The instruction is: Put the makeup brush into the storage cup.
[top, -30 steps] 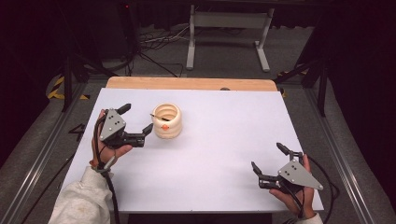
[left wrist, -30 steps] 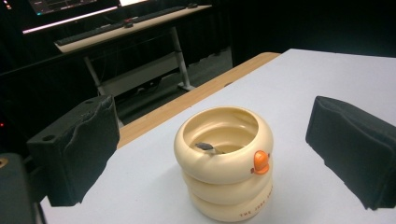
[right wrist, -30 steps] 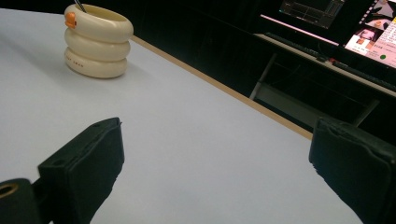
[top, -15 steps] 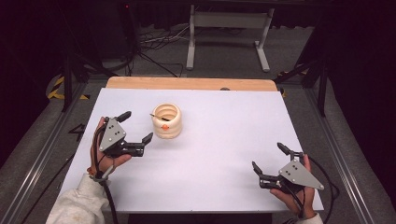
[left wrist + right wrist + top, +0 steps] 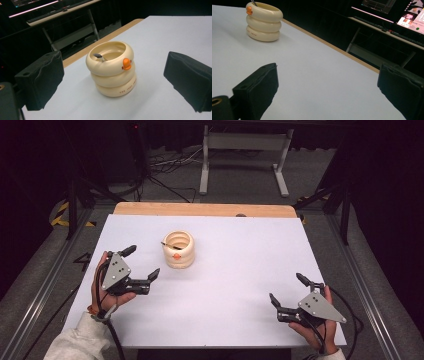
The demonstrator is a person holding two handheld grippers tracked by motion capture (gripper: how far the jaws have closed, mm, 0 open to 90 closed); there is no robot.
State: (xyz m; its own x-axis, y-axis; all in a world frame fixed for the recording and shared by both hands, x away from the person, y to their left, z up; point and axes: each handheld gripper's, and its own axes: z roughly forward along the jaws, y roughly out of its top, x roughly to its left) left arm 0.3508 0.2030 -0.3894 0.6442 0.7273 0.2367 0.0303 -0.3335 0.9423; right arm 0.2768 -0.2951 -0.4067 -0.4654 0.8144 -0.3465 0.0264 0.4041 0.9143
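Here the thing in hand is the cream-coloured holder shaped like three stacked rings with a small orange duck-bill knob (image 5: 178, 249). It stands upright on the white worktop (image 5: 240, 270), toward the far left, just ahead of the left gripper (image 5: 141, 263) and well apart from the right gripper (image 5: 288, 290). In the left gripper view the holder (image 5: 111, 68) sits between the two black fingers (image 5: 40, 80), which are spread wide and touch nothing; the gap looks wider than the holder's body. The right gripper's fingers (image 5: 255, 93) are likewise spread wide with nothing between them, hovering near the worktop's near right corner, with the holder (image 5: 263, 21) far off at the upper left of that view.

The holder looks like glazed ceramic or hard plastic: stiff, smooth and likely slippery, and probably breakable if it is ceramic. Its bulging rings give rounded, sloping faces, so pads set on a bulge could slide up or down. The better hold is probably across a groove between two rings, or square across the middle ring, low enough to keep it from tipping. A thin dark-tipped stick (image 5: 99, 57) leans inside against the rim, so a grip over the top edge risks knocking it. The orange knob is small and best avoided. The weight seems modest, though I cannot tell for sure.
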